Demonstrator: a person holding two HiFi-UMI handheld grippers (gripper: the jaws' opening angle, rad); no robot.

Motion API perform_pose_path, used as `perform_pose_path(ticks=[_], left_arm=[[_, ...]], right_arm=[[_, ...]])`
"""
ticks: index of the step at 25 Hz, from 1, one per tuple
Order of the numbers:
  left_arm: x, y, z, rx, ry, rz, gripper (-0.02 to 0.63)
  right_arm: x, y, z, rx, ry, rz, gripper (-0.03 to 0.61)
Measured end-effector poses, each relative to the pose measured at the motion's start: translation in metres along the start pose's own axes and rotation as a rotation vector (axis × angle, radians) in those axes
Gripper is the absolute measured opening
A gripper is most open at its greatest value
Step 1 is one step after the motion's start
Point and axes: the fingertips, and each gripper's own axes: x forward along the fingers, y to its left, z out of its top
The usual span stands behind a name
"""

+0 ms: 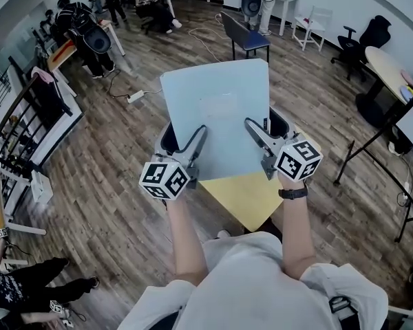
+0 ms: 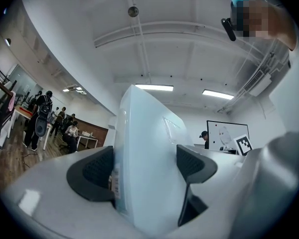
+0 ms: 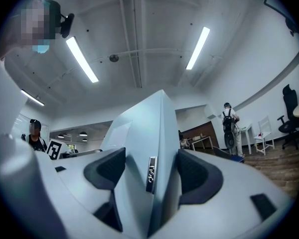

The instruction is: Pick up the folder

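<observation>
A pale blue folder (image 1: 217,119) is held up off the yellow table (image 1: 244,199), tilted away from me. My left gripper (image 1: 201,133) is shut on its left edge and my right gripper (image 1: 250,126) is shut on its right edge. In the left gripper view the folder (image 2: 147,153) stands edge-on between the dark pads (image 2: 92,173), which press both faces. The right gripper view shows the same: the folder (image 3: 149,148) with a small metal clasp (image 3: 150,174) sits pinched between the pads (image 3: 197,176).
A dark chair (image 1: 248,38) stands beyond the folder. A black bin or seat (image 1: 168,139) shows under the folder's sides. Black table legs (image 1: 361,150) stand at the right, a rack (image 1: 27,122) at the left. People sit at the far desks (image 1: 110,29).
</observation>
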Motion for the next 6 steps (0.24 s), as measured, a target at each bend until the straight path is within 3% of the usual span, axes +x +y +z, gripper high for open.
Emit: perform_pose_path(ticks=[6], left_arm=[[0.009,0.007,-0.010,-0.015,0.002,0.019,0.382]], right_arm=[[0.008,-0.012,-0.009,-0.001,0.027,0.015,0.296]])
